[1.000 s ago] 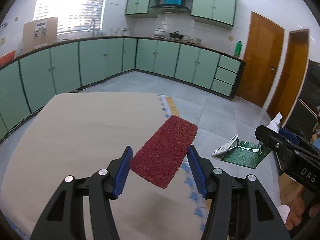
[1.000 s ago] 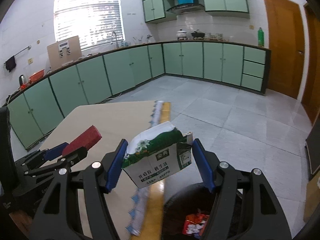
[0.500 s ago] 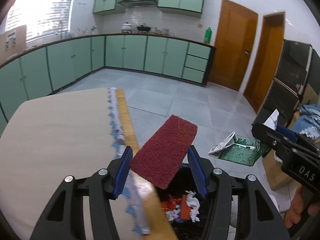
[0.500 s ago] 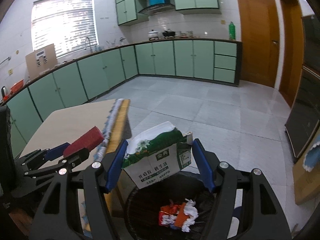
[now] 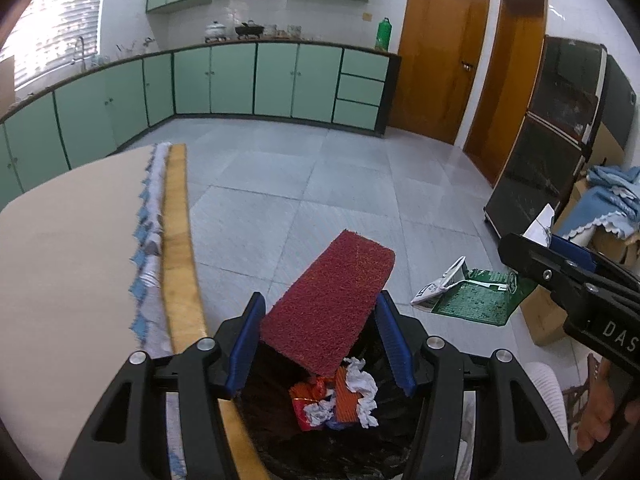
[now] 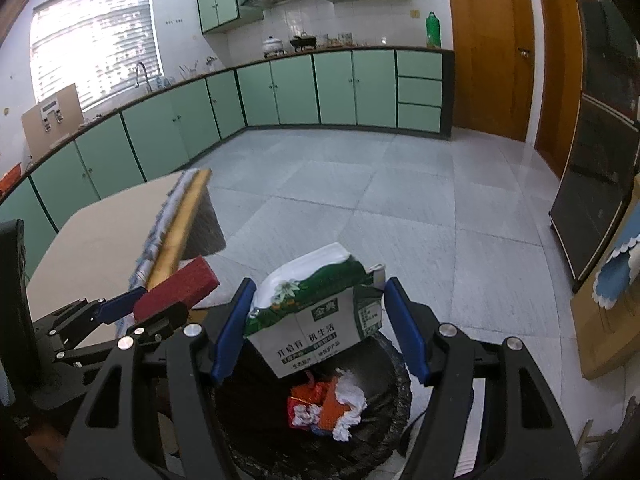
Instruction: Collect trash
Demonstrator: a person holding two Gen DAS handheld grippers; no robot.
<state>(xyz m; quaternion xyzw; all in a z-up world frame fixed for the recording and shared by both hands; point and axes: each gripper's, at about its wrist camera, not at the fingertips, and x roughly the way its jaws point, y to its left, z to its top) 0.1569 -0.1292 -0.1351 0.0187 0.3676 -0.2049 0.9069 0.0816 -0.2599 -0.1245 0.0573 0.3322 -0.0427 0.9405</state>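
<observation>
My left gripper (image 5: 318, 312) is shut on a dark red scouring pad (image 5: 326, 308), held flat over a black-lined trash bin (image 5: 280, 432). The bin holds crumpled red, orange and white wrappers (image 5: 336, 398). My right gripper (image 6: 318, 308) is shut on a crushed green and white milk carton (image 6: 316, 316), which hangs above the same trash bin (image 6: 392, 420). In the right wrist view the left gripper (image 6: 136, 306) with the red pad (image 6: 176, 290) sits at lower left. In the left wrist view the carton (image 5: 468, 296) and the right gripper (image 5: 568, 276) show at right.
A table with a beige cloth (image 5: 68, 256) and wooden edge (image 5: 178, 248) stands left of the bin. Green kitchen cabinets (image 5: 256, 80) line the far walls. A dark glass cabinet (image 5: 556, 136) and cardboard boxes with blue cloth (image 5: 608, 200) stand at right. Grey tiled floor (image 6: 392, 200) lies ahead.
Both grippers have swung right off the table and dropped lower, each keeping its grip. The bin, earlier out of sight or at the frame edge, now lies directly below both.
</observation>
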